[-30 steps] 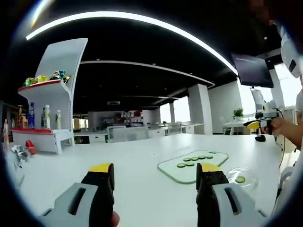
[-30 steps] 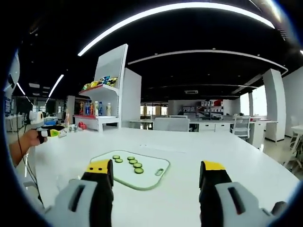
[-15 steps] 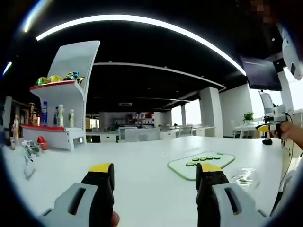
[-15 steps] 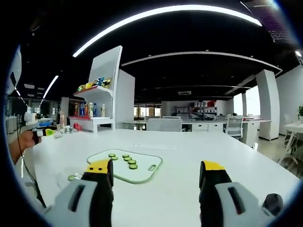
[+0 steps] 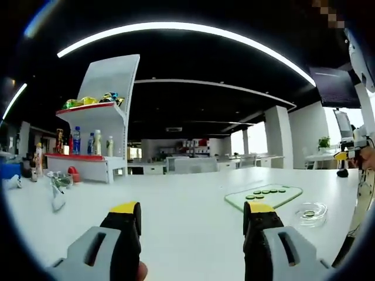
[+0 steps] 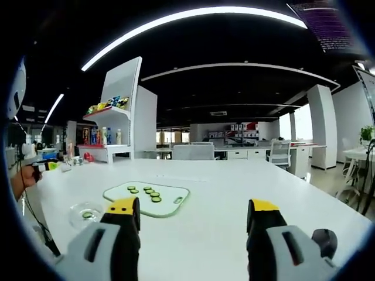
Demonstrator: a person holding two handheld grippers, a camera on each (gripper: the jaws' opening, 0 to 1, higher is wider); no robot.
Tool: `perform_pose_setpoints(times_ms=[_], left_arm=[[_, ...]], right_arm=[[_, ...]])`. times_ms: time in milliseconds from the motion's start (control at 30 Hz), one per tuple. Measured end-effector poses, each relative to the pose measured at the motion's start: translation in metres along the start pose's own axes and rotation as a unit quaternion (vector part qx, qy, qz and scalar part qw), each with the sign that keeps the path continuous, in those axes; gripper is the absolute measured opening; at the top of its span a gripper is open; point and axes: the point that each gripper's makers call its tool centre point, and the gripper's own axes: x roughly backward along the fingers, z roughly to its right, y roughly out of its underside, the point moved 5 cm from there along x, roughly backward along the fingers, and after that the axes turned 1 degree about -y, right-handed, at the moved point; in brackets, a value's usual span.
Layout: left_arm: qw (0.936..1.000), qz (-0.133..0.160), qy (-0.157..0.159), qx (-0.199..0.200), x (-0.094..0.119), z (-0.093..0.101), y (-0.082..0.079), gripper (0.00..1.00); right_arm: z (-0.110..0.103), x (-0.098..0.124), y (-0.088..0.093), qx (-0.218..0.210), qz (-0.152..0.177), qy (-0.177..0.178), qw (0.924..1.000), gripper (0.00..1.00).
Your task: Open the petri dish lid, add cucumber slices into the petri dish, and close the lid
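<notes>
Right gripper view shows the right tongs [image 6: 190, 222] spread apart and empty above the white desk [image 6: 234, 193]. The petri dish [image 6: 86, 213] lies ahead to their left, just beside the cutting board [image 6: 170, 202] carrying cucumber slices [image 6: 145, 191]. Left tongs [image 5: 190, 225], also spread and empty, have the dish ahead to their right; neither pair looks clearly nearer.

Bright ceiling light strips [image 5: 176, 29], dark ceiling, sharp focus, strong fisheye bending.

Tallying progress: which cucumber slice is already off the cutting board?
The lone cucumber slice in the clear petri dish; the others sit clustered on the green cutting board.
</notes>
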Motion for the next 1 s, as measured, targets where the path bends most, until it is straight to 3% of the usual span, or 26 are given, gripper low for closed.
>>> perform_pose_setpoints(times_ms=[233,633,1000], left_arm=[[0.9999,0.0,0.01,0.001,-0.006,0.007,-0.001,0.71],[0.999,-0.022,0.037,0.012,-0.009,0.019,0.012,0.72],[0.9988,-0.024,0.04,0.016,-0.008,0.014,0.014,0.72]], right_arm=[[0.001,0.004,-0.002,-0.005,0.004,0.008,0.9999,0.74],[-0.002,0.001,-0.006,0.002,0.003,0.01,0.9999,0.74],[-0.007,-0.004,-0.007,0.004,-0.002,0.005,1.0,0.74]])
